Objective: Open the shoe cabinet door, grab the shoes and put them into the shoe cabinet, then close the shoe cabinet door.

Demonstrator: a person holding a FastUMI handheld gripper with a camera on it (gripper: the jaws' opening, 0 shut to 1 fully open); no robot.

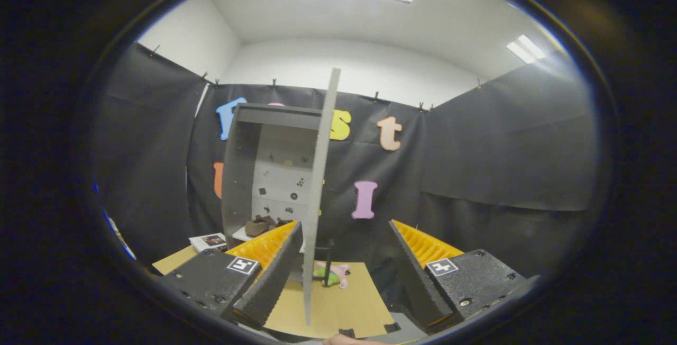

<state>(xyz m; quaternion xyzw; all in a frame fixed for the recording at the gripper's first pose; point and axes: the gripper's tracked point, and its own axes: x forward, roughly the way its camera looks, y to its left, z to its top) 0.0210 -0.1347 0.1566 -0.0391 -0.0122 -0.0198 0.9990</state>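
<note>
- While your gripper (pixel 344 276) stands wide open in the gripper view, it has hold of nothing; the cabinet door (pixel 320 197) runs edge-on between the fingers, close by the left one, and whether it touches that finger cannot be told.
- Shoe cabinet (pixel 248 175) stands beyond the fingers, upright on the surface (pixel 338 302), door swung open toward you.
- Shoes (pixel 262 225), dark, lie on the cabinet's bottom shelf, so judged already stowed; closing appears to be the step left.
- Door looks a thin, stiff, light panel: expect it to swing freely. Push flat on its face near the free edge; do not pinch it.
- Small pink-and-green item (pixel 333 273) lies on the surface past the door; a printed sheet (pixel 208 241) lies beside the cabinet.
</note>
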